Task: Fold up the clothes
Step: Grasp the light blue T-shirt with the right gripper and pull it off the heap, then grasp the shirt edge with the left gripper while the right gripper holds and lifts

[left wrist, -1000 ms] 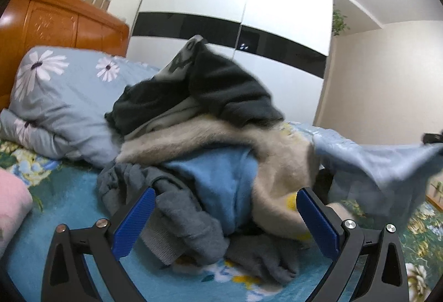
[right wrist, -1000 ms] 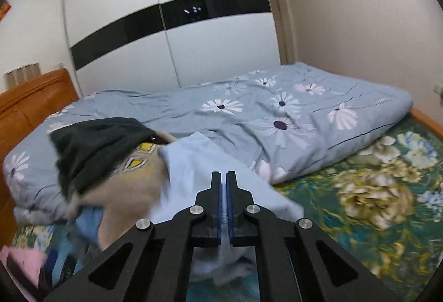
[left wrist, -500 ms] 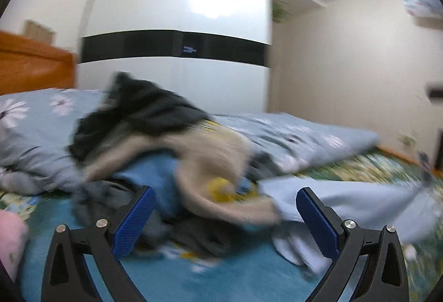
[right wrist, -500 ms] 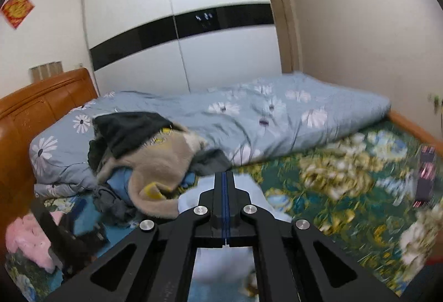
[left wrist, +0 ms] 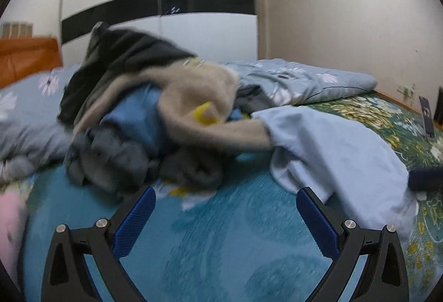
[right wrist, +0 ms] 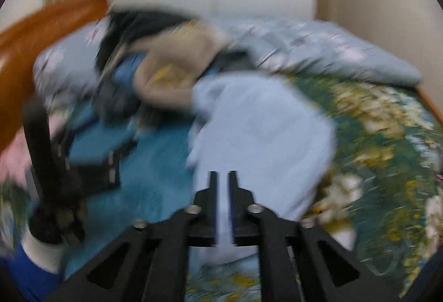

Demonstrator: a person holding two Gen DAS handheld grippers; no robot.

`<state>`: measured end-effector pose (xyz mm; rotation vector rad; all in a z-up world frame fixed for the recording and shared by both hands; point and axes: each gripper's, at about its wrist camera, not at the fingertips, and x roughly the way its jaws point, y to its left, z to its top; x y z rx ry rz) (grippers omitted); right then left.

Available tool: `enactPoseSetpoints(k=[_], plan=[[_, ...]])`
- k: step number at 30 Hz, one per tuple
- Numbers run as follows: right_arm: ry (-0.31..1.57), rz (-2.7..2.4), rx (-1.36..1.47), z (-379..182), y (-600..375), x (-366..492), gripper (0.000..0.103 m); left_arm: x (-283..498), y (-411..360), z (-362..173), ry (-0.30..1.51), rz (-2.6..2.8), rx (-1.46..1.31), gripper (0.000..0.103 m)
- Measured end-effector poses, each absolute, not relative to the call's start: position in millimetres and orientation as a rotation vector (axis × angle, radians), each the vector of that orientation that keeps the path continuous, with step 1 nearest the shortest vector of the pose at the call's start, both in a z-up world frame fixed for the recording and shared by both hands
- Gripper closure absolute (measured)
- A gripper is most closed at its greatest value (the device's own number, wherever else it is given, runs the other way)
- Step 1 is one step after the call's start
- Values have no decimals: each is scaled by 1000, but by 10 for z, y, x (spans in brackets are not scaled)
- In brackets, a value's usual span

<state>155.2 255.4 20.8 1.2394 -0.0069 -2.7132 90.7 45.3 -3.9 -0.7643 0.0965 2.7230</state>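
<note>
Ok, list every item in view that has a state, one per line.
light blue garment: pulled off the pile, lying crumpled on the bed, an edge between the right gripper's fingers.
clothes pile: heaped, unfolded.
floral duvet: bunched along the far side of the bed.
left gripper: open, empty, over the bedspread.
right gripper: jaws opening, cloth in the gap.
wardrobe doors: shut.

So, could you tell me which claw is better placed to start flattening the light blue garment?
The right claw: its jaws are opening with the light blue garment between them. The left claw is open over bare bedspread.
</note>
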Motion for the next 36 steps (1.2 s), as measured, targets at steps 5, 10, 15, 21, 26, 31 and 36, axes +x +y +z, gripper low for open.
enactPoseSetpoints(k=[5,10,15,21,26,31,36], plan=[[226,-2710,1336,-302,2242,1477,56,1010,217,-78,96,2767,-820,0],[412,-2766,1401,-516,2239,1453,56,1116,69,-49,78,2798,-833,0],[299,-2920,1398,-330,2556,1527,97,1208,146,61,94,2777,-805,0],[75,-3120,1249,150,3171,1933,98,1241,633,227,269,2691,-686,0],[-69,-3192,1120,492,3503,2078,98,1142,1229,196,478,2574,-617,0],[-175,-3238,992,795,3732,2151,98,962,1748,60,711,2507,-547,0],[-208,-3243,932,934,3908,2138,98,620,2113,-12,855,2499,-486,0]])
